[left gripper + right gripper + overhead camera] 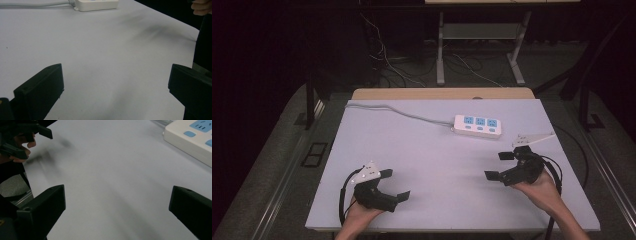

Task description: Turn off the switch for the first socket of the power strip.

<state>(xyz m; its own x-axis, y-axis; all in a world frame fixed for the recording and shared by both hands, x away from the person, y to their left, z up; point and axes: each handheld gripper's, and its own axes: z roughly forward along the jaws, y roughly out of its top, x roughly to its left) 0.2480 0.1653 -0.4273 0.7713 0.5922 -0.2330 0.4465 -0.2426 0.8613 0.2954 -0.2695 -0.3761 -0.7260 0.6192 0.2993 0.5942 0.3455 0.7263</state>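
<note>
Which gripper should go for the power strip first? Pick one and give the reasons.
Right. The right gripper sits open, nearer the power strip, which lies just ahead of it. The left gripper, also open, is across the table, farther away.

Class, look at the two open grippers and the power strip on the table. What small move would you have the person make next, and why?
Probably ease the right gripper forward toward the power strip. Both grippers are open and hold nothing; the strip lies untouched at the far side of the table, nearer the right gripper than the left gripper. In the right gripper view the strip sits ahead, off to one side, so a slight turn is needed.
</note>
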